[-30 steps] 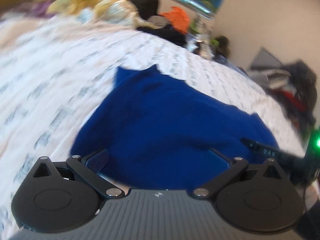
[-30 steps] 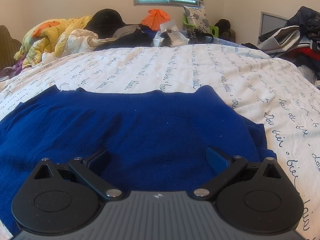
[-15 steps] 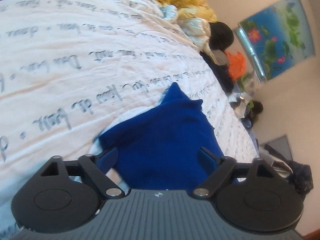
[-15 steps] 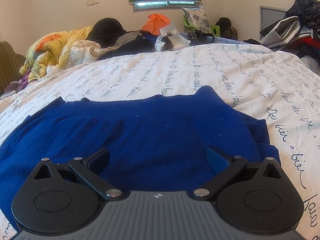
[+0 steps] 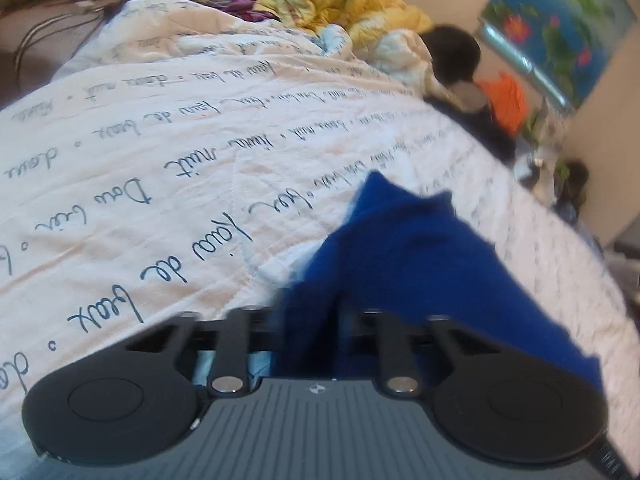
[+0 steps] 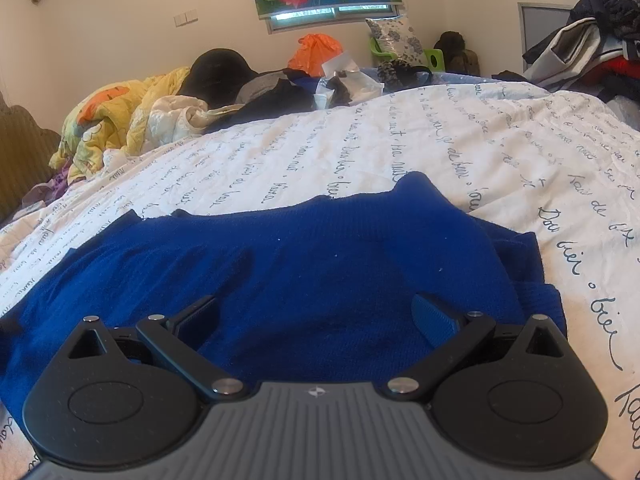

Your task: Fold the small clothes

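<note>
A dark blue knit garment (image 6: pixel 320 248) lies spread flat on the bed's white cover with script lettering (image 6: pixel 400 140). My right gripper (image 6: pixel 316 312) is open just above its near middle, with blue pads (image 6: pixel 434 316) wide apart and nothing pinched. In the left wrist view the blue garment (image 5: pixel 420 260) runs away to the right from its left edge. My left gripper (image 5: pixel 310 320) is closing, its jaws drawn nearly together with a bunched fold of that edge between them.
A yellow quilt (image 6: pixel 120 120), a black rounded item (image 6: pixel 220 76), dark clothes and an orange bag (image 6: pixel 316 50) crowd the bed's far end. More clothes (image 6: pixel 592 40) pile up at the right. Cables (image 5: pixel 52 24) lie on the floor beyond the bed's left side.
My left gripper swung to the garment's left edge, rolled, and its jaws went from wide apart to nearly together on the blue cloth. The right gripper has stayed open over the garment.
</note>
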Demonstrator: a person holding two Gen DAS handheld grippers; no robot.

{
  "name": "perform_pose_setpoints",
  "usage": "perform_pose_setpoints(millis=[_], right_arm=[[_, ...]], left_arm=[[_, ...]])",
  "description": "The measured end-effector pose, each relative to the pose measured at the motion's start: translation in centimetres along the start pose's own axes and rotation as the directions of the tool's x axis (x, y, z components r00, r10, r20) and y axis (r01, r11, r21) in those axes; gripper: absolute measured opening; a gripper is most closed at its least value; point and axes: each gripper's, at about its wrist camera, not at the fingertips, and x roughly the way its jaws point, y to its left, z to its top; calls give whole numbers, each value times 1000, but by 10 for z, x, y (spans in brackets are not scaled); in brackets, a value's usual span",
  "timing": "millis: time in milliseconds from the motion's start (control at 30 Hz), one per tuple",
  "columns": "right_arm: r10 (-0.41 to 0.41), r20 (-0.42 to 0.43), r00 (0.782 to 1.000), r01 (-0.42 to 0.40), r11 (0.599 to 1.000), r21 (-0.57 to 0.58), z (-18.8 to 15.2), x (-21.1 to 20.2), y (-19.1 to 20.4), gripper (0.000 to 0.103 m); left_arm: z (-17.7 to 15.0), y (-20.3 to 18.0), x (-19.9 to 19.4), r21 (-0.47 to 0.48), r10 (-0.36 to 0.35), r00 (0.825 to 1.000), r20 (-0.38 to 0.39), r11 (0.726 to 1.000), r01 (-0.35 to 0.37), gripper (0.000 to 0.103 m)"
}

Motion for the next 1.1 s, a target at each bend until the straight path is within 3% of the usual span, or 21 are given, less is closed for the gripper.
perform_pose_setpoints(millis=[100,133,167,233,267,300,333,367,400,433,467,567,633,700,767,800,833,867,900,967,1100], right_arm=[[40,10,999,-41,998,45,1,-3,-7,103],[104,8,995,-104,988,110,5,-7,-18,103],[187,9,982,-185,960,210,10,-12,-34,103],[367,62,928,-355,825,440,24,-20,-75,103],[430,105,897,-418,748,515,31,-23,-94,103],[478,135,868,-464,681,567,39,-24,-112,103],[525,149,838,-498,625,600,46,-22,-127,103],[574,148,805,-526,577,625,52,-16,-138,103],[617,136,775,-541,538,647,55,-8,-146,103],[636,121,762,-538,518,666,56,-1,-153,103],[636,98,765,-516,515,684,57,7,-159,103],[630,9,777,-449,544,709,53,24,-165,103],[617,-51,785,-411,582,702,50,30,-161,103],[613,-73,786,-415,612,673,53,30,-154,103],[615,-78,785,-436,636,637,62,27,-144,103],[628,-73,775,-459,639,617,66,25,-139,103],[643,-73,763,-479,636,605,70,25,-133,103],[658,-80,749,-494,634,595,74,26,-126,103],[665,-91,741,-500,637,587,78,29,-120,103],[664,-127,737,-492,656,573,83,39,-107,103],[650,-174,740,-463,679,570,85,50,-92,103]], left_arm=[[-1,-20,-5,52,27,1000,9,998,-27,12],[-1,-36,-10,95,6,1000,28,995,-9,11],[-2,-56,-17,157,-53,997,54,987,44,11],[-14,-104,-34,325,-187,977,101,935,145,10],[-29,-133,-45,436,-282,955,95,874,215,10],[-48,-158,-54,542,-365,929,60,793,276,10],[-69,-177,-61,625,-433,902,-1,703,338,8],[-98,-195,-66,703,-488,866,-105,580,412,8],[-125,-206,-67,746,-507,842,-184,486,456,7],[-150,-211,-68,777,-509,827,-240,410,478,5],[-170,-214,-67,796,-494,825,-274,365,483,4],[-193,-209,-67,793,-473,815,-334,326,514,4],[-196,-203,-72,824,-479,823,-306,301,481,4],[-189,-195,-78,848,-480,841,-251,310,430,4],[-183,-187,-85,877,-475,866,-159,336,345,9],[-183,-184,-86,889,-468,876,-120,342,304,31],[-184,-183,-86,900,-455,887,-83,347,262,81],[-185,-182,-83,909,-446,894,-43,353,220,103],[-188,-180,-82,922,-455,891,-1,345,177,98],[-196,-185,-75,951,-435,900,36,291,103,98],[-203,-191,-63,973,-427,904,31,219,70,89]])
